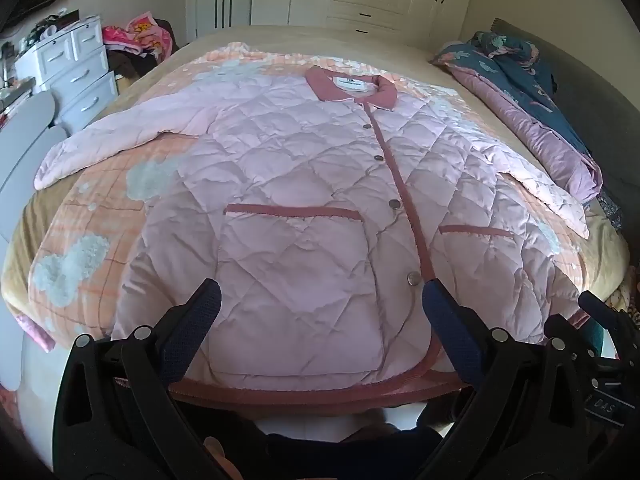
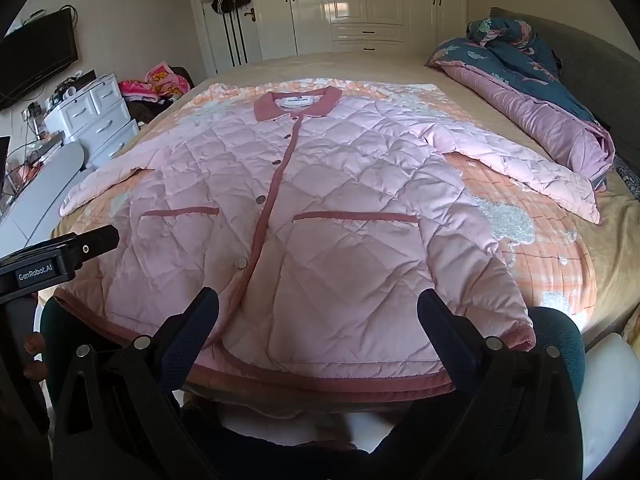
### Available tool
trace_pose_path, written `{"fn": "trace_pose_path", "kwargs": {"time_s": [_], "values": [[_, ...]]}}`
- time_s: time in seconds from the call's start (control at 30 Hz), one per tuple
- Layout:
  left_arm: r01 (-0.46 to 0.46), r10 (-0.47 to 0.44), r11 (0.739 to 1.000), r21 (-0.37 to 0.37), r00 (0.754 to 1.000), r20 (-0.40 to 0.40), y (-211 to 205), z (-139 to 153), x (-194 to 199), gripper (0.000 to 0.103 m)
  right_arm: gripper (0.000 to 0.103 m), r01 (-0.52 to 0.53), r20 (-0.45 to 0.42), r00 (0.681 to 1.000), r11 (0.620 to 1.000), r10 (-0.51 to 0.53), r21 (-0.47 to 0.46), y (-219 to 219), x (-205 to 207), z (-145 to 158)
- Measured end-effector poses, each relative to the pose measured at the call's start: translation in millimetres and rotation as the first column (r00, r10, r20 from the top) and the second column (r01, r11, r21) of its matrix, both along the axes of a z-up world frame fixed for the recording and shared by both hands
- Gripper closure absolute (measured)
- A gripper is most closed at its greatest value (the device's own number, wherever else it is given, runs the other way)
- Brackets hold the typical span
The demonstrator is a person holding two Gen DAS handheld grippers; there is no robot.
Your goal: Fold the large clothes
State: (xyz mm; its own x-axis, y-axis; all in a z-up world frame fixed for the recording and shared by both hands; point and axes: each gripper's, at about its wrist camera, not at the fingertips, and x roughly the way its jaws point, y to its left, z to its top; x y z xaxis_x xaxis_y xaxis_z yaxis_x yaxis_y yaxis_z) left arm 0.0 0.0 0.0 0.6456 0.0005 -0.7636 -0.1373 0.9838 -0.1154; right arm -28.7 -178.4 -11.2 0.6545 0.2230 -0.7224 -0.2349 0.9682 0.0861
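A pink quilted jacket (image 1: 304, 184) (image 2: 320, 200) with a dusty-rose collar, placket and pocket trim lies flat and buttoned, front up, on the bed, sleeves spread to both sides. Its hem runs along the near bed edge. My left gripper (image 1: 322, 300) hovers above the hem near the lowest button, jaws wide open, nothing between them. My right gripper (image 2: 318, 308) hangs over the hem by the right pocket, also open and empty. The left gripper's body (image 2: 52, 264) shows at the left edge of the right wrist view.
An orange-and-white blanket (image 1: 100, 200) covers the tan bed (image 2: 612, 224) under the jacket. A crumpled blue and mauve duvet (image 2: 532, 92) lies at the right by the headboard. White drawers (image 1: 76, 68) and a desk stand left; wardrobes (image 2: 360, 0) stand behind.
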Motion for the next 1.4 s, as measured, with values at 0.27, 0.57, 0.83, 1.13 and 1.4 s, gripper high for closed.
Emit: {"fn": "trace_pose_path", "kwargs": {"time_s": [0.27,0.57,0.83,1.13,1.4], "values": [[0.0,0.0,1.0,0.003,1.0,0.007,-0.2,0.6,-0.3,0.008,0.004,0.002,0.002,1.0,1.0,-0.002,-0.004,-0.3,-0.1,0.2],[0.003,-0.003,1.0,0.002,1.0,0.007,-4.3,0.7,0.3,0.008,0.004,0.001,0.005,1.0,1.0,-0.001,-0.002,-0.7,0.0,2.0],[0.008,-0.008,1.0,0.006,1.0,0.01,-1.9,6.0,2.3,0.008,0.004,0.0,0.006,1.0,1.0,0.0,0.002,-0.3,0.4,3.7],[0.01,-0.01,1.0,0.011,1.0,0.011,-2.6,6.1,1.4,0.008,0.004,-0.003,0.014,1.0,1.0,0.003,0.002,-0.5,0.1,5.5],[0.014,-0.015,1.0,0.027,1.0,0.011,-7.4,6.0,1.9,0.008,0.004,-0.008,0.012,1.0,1.0,0.008,0.005,-0.7,-0.4,5.4]]}}
